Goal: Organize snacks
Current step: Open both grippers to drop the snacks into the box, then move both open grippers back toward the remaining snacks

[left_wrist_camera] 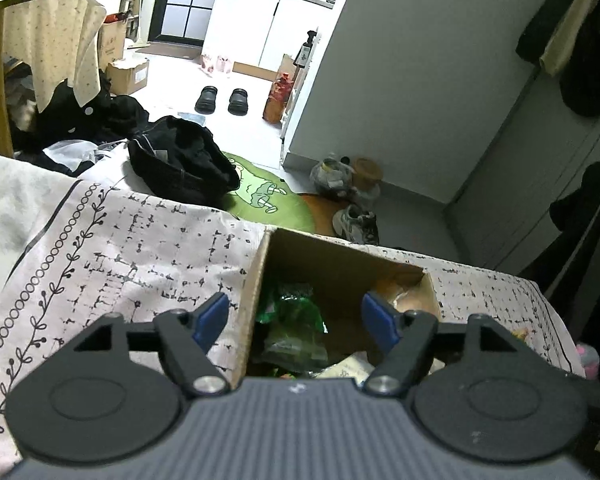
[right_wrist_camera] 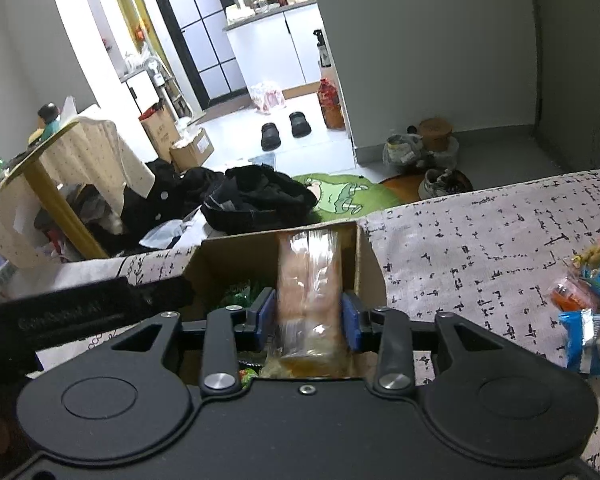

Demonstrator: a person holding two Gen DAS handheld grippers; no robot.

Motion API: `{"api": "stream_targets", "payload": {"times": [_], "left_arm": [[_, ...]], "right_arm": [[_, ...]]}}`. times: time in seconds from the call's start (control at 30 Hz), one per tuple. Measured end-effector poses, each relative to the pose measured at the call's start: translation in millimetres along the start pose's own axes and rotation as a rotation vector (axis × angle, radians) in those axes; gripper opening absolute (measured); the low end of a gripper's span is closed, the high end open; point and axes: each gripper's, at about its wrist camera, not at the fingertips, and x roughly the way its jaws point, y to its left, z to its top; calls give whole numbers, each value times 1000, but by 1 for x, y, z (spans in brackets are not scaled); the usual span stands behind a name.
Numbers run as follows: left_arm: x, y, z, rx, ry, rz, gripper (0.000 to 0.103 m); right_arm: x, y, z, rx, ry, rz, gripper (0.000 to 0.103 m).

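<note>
An open cardboard box (left_wrist_camera: 256, 276) stands on the patterned bed cover and holds green snack packets (left_wrist_camera: 296, 320) and a pale packet. My left gripper (left_wrist_camera: 296, 318) is open and empty, its jaws spread over the box's left wall and inside. In the right wrist view my right gripper (right_wrist_camera: 309, 316) is shut on a clear-wrapped orange snack pack (right_wrist_camera: 308, 280), held upright over the same box (right_wrist_camera: 368, 260). Loose snack packets (right_wrist_camera: 582, 340) in blue and orange lie on the cover at the right.
The bed cover (left_wrist_camera: 120, 248) spreads left and right of the box. Beyond the bed edge lie a black bag (left_wrist_camera: 180, 160), a green rug (left_wrist_camera: 260, 196), shoes and cardboard boxes on the floor. The left gripper body (right_wrist_camera: 80, 312) shows at left in the right wrist view.
</note>
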Motion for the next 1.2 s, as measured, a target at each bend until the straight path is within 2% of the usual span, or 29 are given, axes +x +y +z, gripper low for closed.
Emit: {"api": "stream_targets", "payload": {"times": [0.03, 0.1, 0.2, 0.4, 0.6, 0.73, 1.0, 1.1, 1.2], "left_arm": [[0, -1, 0, 2, -2, 0, 74], [0, -2, 1, 6, -13, -2, 76], [1, -6, -1, 17, -17, 1, 80], [3, -20, -6, 43, -6, 1, 81], [-1, -45, -10, 85, -32, -10, 88], [-2, -65, -11, 118, -36, -43, 89], [-4, -102, -20, 168, -63, -120, 89], [-4, -112, -22, 152, -57, -147, 90], [-6, -122, -24, 169, -69, -159, 93]], "right_arm": [[-3, 0, 0, 5, -7, -5, 45], [-11, -2, 0, 9, -28, -44, 60], [-27, -16, -1, 46, -56, -33, 69], [-48, -52, -9, 90, -76, -77, 76], [-58, -85, -20, 132, -64, -128, 77], [-67, -101, -26, 155, -66, -154, 79], [-82, -128, -29, 173, -95, -175, 93], [-86, -138, -28, 181, -106, -170, 98], [-93, -146, -29, 168, -131, -172, 103]]}}
